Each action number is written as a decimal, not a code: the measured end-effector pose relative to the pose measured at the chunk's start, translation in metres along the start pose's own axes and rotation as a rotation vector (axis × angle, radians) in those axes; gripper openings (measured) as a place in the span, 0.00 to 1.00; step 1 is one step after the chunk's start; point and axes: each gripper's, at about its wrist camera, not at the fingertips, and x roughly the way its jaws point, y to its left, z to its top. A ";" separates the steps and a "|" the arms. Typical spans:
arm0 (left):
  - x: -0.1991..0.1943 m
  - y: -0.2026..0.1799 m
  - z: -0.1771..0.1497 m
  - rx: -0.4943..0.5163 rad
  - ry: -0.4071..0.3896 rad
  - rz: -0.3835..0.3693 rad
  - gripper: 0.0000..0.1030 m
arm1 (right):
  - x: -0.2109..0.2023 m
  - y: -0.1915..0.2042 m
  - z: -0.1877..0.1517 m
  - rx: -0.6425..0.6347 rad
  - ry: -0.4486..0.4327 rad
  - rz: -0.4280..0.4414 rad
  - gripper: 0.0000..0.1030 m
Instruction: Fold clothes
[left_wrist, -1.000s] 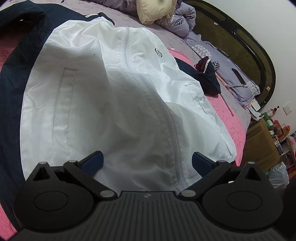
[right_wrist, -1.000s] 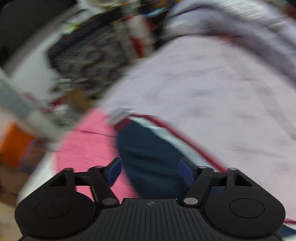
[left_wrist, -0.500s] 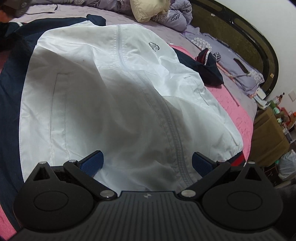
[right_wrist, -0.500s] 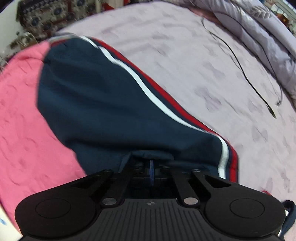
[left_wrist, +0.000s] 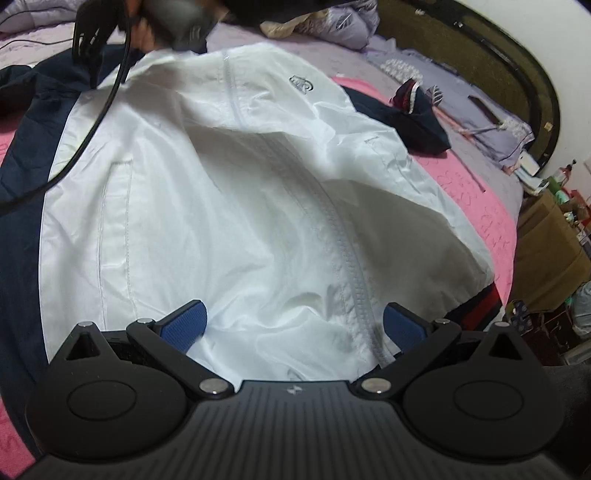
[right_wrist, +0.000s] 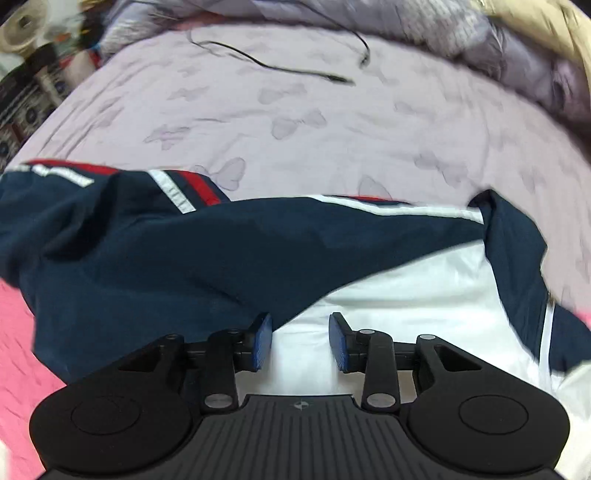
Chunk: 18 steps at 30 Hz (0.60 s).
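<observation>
Because the jacket (left_wrist: 229, 206) is thin, crinkly shell fabric, we judge it light, limp and rather slippery, so a fold will slump unless we pinch it at firmer places: the hem, the zipper (left_wrist: 343, 240) line or the navy sleeve (right_wrist: 177, 254) with its red and white stripe. It lies spread front up on the bed (right_wrist: 295, 122), its white body filling our left view and its hem toward 6 o'clock. Our left gripper (left_wrist: 293, 326) hovers at that hem with jaws wide and nothing between them. Our right gripper (right_wrist: 300, 341) hangs over the sleeve, which drapes across the white panel from 9 toward 3 o'clock; its jaws stand narrowly apart, holding nothing. A second dark garment (left_wrist: 413, 122) sits at 2 o'clock, apart from the jacket's shoulder.
</observation>
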 end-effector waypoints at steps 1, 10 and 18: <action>-0.001 0.000 0.002 -0.015 0.008 0.005 0.99 | -0.014 -0.007 -0.008 0.032 -0.023 0.065 0.35; -0.012 0.004 0.031 -0.081 0.054 0.096 0.94 | -0.160 -0.203 -0.138 0.441 -0.181 -0.113 0.50; 0.030 -0.018 0.083 -0.069 0.035 0.079 0.94 | -0.221 -0.434 -0.269 1.141 -0.371 -0.405 0.67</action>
